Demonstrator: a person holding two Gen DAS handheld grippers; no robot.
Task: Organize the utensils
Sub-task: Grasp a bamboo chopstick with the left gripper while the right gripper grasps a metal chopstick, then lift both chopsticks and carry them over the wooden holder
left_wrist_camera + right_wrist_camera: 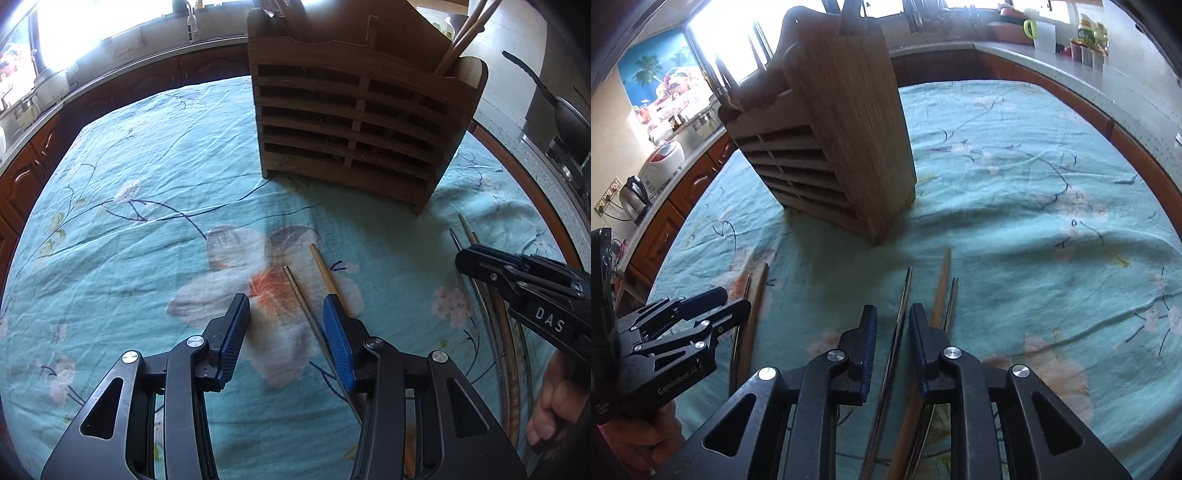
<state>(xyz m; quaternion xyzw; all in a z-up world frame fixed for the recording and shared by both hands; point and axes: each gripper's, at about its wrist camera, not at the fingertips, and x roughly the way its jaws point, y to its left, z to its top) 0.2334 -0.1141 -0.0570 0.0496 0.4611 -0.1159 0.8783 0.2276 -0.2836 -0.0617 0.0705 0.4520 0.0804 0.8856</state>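
Note:
A slatted wooden utensil holder (354,122) (831,147) stands at the far side of the teal floral tablecloth (147,221), with chopsticks upright in it. My left gripper (286,299) is open low over the cloth. A metal chopstick (303,306) lies between its fingers, near the right one, and a wooden chopstick (327,273) runs behind that finger. My right gripper (893,308) stands narrowly open around another metal chopstick (903,295), and the pads do not press on it. A wooden chopstick (942,288) and a metal one (953,295) lie just right of it.
Each gripper shows in the other's view: the right gripper (469,258) and the left gripper (735,300). A person's hand (554,413) holds the right one. Kitchen counters ring the table, with a kettle (635,195), a rice cooker (665,158) and a pan (569,110).

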